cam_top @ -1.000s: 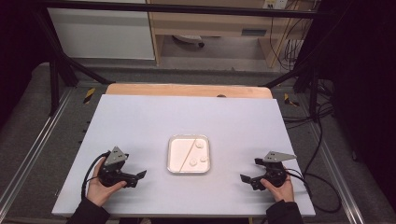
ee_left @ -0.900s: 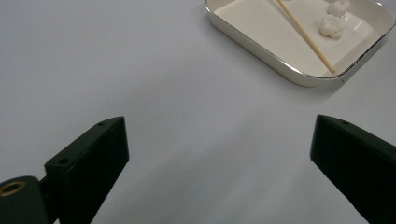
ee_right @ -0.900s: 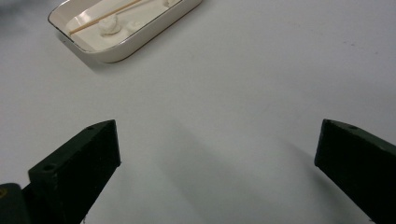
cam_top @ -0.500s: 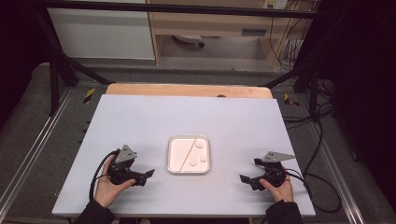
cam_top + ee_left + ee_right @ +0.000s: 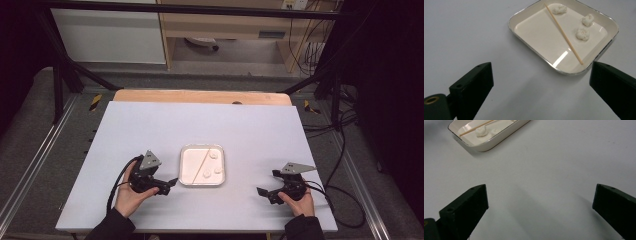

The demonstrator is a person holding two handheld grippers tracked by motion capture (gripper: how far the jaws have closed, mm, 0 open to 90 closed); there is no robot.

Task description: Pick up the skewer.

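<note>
A square white tray [image 5: 190,172] with a silver rim sits at the middle of the table. In it lie a thin wooden skewer [image 5: 563,32] set diagonally and three white lumps [image 5: 582,33], one on one side of the stick and two on the other. My left gripper [image 5: 169,185] is open, held low just left of the tray [image 5: 541,35], its jaws wide apart and empty. My right gripper [image 5: 263,192] is open too, resting near the front right of the table, with the tray [image 5: 499,137] well off to its upper left.
The white tabletop [image 5: 200,125] stretches wide behind the tray. A wooden board edge [image 5: 200,96] runs along the far side. Cables [image 5: 345,190] trail off the right edge onto the floor, and metal rails flank the table.
My left gripper has moved right, up to the tray's left edge. The right gripper has stayed put.
</note>
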